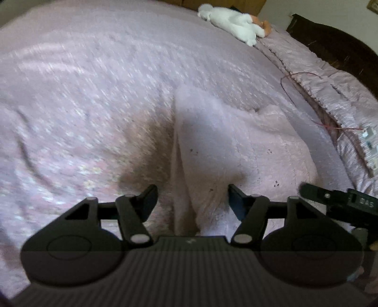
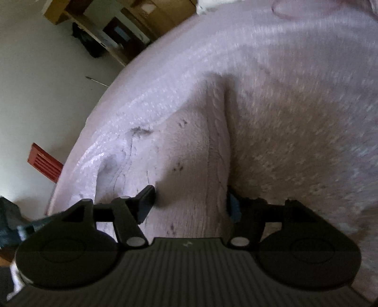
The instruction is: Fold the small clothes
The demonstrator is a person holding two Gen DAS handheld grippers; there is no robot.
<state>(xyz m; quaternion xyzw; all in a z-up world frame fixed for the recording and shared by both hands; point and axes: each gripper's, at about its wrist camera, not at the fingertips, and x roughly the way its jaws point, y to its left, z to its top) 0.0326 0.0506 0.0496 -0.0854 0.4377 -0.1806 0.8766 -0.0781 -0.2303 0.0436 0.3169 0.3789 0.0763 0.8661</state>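
Both black grippers, left gripper (image 1: 192, 198) and right gripper (image 2: 191, 200), stand with fingers apart over a fuzzy pale pink knitted garment (image 1: 236, 146) on the pink-quilted bed (image 1: 82, 94). The right gripper's body, seen from the left wrist, bears blurred lettering, apparently "DAS".

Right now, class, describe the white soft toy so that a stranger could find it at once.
Start with the big bed under its pink bedspread. Follow it to the far edge, near the dark headboard. There lies the white soft toy, the only white, fluffy thing on the pink bedding.
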